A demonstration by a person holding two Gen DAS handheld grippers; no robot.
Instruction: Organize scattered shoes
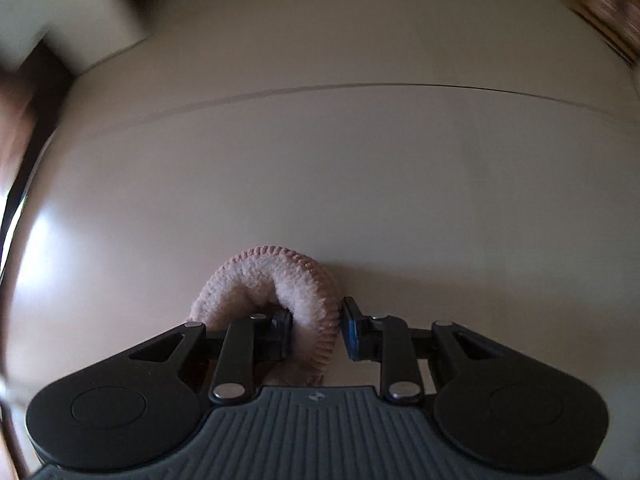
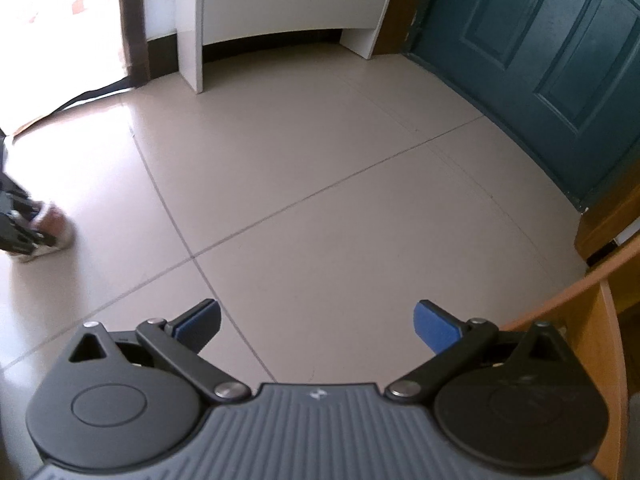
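A pink fuzzy slipper (image 1: pixel 280 284) with a knitted rim lies on the beige tiled floor (image 1: pixel 320 168), right in front of my left gripper (image 1: pixel 316 328). One finger (image 1: pixel 280 336) sits inside the slipper's opening and the blue-padded finger (image 1: pixel 354 332) rests against the outside of the rim, so the rim is pinched between them. In the right wrist view the same slipper (image 2: pixel 56 224) shows blurred at the far left edge, with the left gripper (image 2: pixel 16 224) on it. My right gripper (image 2: pixel 316 320) hovers open over bare tiles, nothing between its blue pads.
A white cabinet (image 2: pixel 280 0) on legs stands against the far wall. A teal door (image 2: pixel 540 60) fills the right side, with orange wooden furniture (image 2: pixel 600 320) at the near right. A bright doorway with a dark threshold strip (image 2: pixel 92 94) is at the far left.
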